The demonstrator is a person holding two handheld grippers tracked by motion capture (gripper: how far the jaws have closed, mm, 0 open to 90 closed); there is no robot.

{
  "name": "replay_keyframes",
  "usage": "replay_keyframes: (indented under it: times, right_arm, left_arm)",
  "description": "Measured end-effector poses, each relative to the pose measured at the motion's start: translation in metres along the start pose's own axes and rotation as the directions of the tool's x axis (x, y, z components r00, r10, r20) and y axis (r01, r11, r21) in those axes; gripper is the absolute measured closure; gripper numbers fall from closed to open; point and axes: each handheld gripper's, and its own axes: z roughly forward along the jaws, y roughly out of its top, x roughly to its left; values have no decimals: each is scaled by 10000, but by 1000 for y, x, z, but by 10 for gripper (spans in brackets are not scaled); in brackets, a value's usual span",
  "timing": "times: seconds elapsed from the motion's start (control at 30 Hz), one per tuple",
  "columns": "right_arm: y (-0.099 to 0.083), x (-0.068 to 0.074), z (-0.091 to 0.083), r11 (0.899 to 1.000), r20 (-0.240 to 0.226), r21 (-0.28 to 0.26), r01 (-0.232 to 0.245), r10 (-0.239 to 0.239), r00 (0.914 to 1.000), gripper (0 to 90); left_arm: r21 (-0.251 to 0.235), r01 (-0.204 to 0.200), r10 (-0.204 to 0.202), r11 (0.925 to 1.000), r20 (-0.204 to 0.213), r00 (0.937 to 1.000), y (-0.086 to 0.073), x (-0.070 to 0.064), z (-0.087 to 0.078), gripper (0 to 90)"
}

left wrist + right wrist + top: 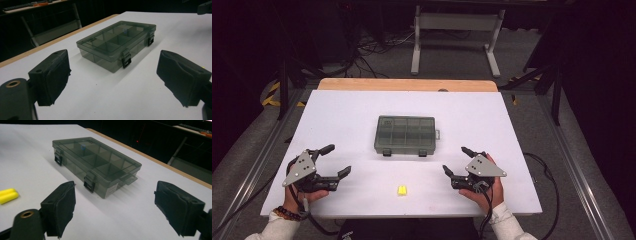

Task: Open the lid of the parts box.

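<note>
Your white table (362, 115) carries a smoky grey compartment box (405, 135) at its middle, lid closed with both front latches down. Your left gripper (335, 160) and right gripper (454, 161) rest near the front edge, either side of the box, jaws spread wide and empty. Between them lies a small yellow piece (402, 190), apart from both.

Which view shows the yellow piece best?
The right gripper view: the yellow piece lies close at its left edge, reading as two rounded lobes side by side. The high view shows it whole but tiny, between the grippers. The left gripper view gives nothing usable.
</note>
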Motion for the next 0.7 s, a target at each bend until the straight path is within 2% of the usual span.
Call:
replay_keyframes:
  times: [0.07, 0.2, 0.27, 0.3, 0.4, 0.47, 0.63, 0.67, 0.7]
  right_arm:
    - [-1, 0, 1, 10000, -51, 69, -48, 49, 10000, 175]
    - [0, -2, 1, 9998, -49, 57, -188, 188, 9998, 175]
    - [1, -3, 3, 9998, 105, 168, -141, 140, 9998, 166]
    - [1, -4, 4, 9997, 107, 167, -156, 154, 9998, 164]
    - [3, -8, 10, 9995, 126, 297, -125, 121, 9998, 164]
    - [3, -11, 21, 9988, 28, 494, -31, 30, 10000, 164]
    - [5, -18, 34, 9980, -339, 614, -172, 193, 9992, 169]
    - [5, -18, 34, 9980, -339, 614, -172, 193, 9992, 169]
    - [6, -20, 40, 9971, -421, 755, -125, 157, 9990, 206]
  left_arm:
    - [38, -53, 53, 10000, 4, 10000, 0, -1, 1, 112]
    - [139, 117, -119, 9998, 109, 9999, 0, 0, 5, 105]
    - [159, 207, -210, 9997, 180, 9996, -1, 2, 10, 106]
    - [351, 93, -101, 9993, 235, 9997, -1, 2, 13, 106]
    - [466, 10, -23, 9989, 279, 9996, -1, 2, 17, 109]
    - [678, -76, 55, 9977, 311, 9995, -1, 5, 24, 110]
    - [895, -184, 146, 9958, 421, 9990, 2, 9, 39, 120]
    - [1055, -349, 305, 9938, 427, 9986, 2, 11, 45, 120]
    - [1198, -389, 339, 9920, 435, 9985, 3, 12, 50, 134]
